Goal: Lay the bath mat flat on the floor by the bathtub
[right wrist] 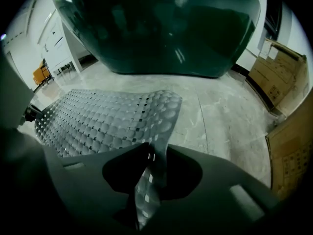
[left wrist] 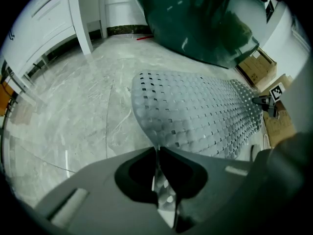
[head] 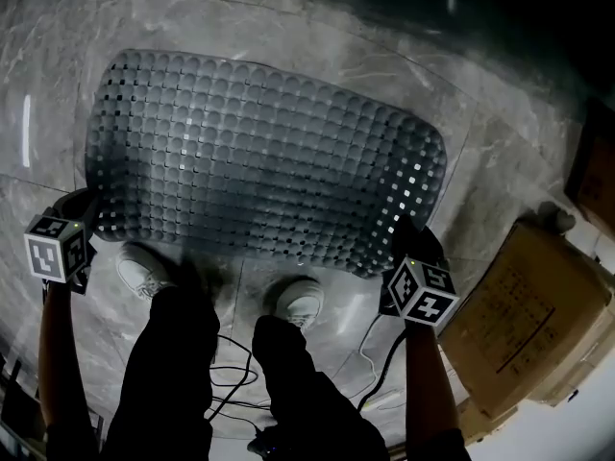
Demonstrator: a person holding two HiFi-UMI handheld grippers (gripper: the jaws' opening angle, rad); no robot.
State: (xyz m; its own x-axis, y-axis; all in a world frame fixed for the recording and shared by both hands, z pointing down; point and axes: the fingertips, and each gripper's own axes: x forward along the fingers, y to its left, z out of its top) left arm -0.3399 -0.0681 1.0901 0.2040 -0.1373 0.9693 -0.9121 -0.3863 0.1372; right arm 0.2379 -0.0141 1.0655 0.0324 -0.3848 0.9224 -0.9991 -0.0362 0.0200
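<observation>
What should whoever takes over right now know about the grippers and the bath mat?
Left gripper: shut on the bath mat, near-left corner.
Right gripper: jaws slightly apart, near-right corner between them.
Mat: spread on the floor by the bathtub, near corners lifted.
Done: positioning.
Left: release both corners, check it lies flat.

I'm seeing my left forearm [head: 58, 353] at the frame's lower left and my right forearm [head: 428, 382] at the lower right, both reaching steeply down. The left gripper [head: 85, 205] is pinched tight on a corner of the bath mat [head: 259, 161]. The right gripper [head: 408, 236] has its jaws slightly apart, with the mat's other near corner slack between them.
</observation>
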